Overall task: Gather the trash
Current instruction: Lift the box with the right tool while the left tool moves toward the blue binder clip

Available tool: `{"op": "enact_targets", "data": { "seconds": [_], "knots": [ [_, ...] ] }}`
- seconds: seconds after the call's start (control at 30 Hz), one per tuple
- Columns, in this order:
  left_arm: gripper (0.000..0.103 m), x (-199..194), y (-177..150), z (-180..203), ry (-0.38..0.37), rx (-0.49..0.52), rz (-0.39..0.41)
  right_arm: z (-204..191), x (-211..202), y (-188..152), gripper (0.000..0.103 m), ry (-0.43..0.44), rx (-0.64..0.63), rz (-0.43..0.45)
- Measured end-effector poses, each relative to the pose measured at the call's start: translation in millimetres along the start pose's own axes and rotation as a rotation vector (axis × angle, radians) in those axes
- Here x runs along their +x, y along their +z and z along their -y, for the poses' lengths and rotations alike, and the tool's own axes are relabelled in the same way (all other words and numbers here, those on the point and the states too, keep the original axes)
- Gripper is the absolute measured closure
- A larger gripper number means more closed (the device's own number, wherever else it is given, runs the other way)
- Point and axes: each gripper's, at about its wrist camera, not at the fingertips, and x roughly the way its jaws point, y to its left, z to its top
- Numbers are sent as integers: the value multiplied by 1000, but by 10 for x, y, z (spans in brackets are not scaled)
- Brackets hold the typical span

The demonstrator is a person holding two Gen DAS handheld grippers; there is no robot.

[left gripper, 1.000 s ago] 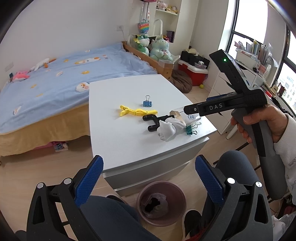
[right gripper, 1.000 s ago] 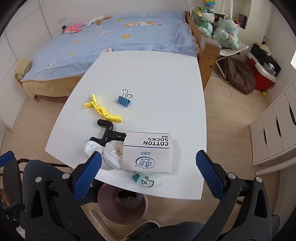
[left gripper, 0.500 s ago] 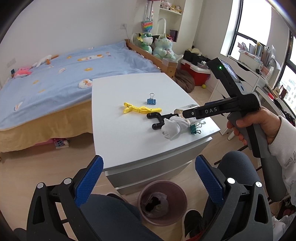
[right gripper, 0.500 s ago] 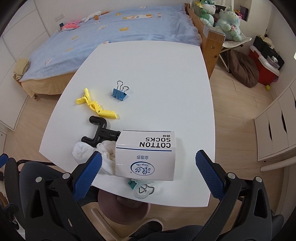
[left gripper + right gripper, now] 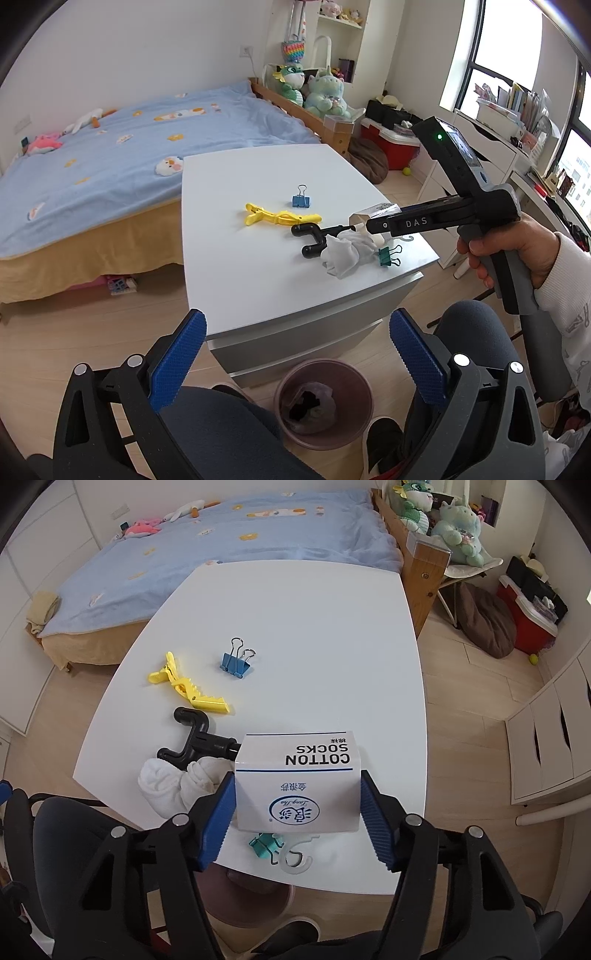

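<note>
A white "COTTON SOCKS" box [image 5: 299, 779] stands near the front edge of the white table [image 5: 295, 627]. My right gripper [image 5: 298, 805] has closed in on it, its blue pads touching both sides of the box. In the left wrist view the box [image 5: 369, 218] is mostly hidden behind the right gripper [image 5: 373, 227]. A crumpled white sock [image 5: 173, 782] lies just left of the box. My left gripper [image 5: 295, 365] is open and empty, held low in front of the table above a brown trash bin [image 5: 321, 402].
On the table lie a yellow hair clip [image 5: 188, 686], a blue binder clip [image 5: 236, 662], a black plastic handle [image 5: 195, 738], a teal binder clip [image 5: 264, 845] and a clear hook [image 5: 295, 860]. A bed [image 5: 221, 542] stands behind the table.
My right gripper moved forward to the sock box and its jaws closed from wide open onto the box's sides. The left gripper stayed open and shifted slightly.
</note>
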Motion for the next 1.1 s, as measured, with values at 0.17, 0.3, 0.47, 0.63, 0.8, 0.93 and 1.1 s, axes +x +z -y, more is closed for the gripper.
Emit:
{"op": "enact_targets", "data": {
  "seconds": [0.17,0.3,0.47,0.63,0.8,0.93,1.1],
  "knots": [
    [7,19,4,19,-2,8,0,25,-67,5,39,-4,7,25],
    [7,44,48,25,0,16,4,62,-134,19,39,-9,18,50],
    [7,60,140,28,4,31,15,92,-276,53,39,-1,28,89],
    [7,108,297,37,5,47,22,105,-430,90,39,7,30,124],
    [7,207,518,42,-9,62,18,111,-543,76,39,16,32,143],
    [7,299,709,44,-26,63,13,133,-580,48,39,23,39,149],
    [7,450,909,48,-34,76,6,149,-610,14,39,30,41,148]
  ]
}}
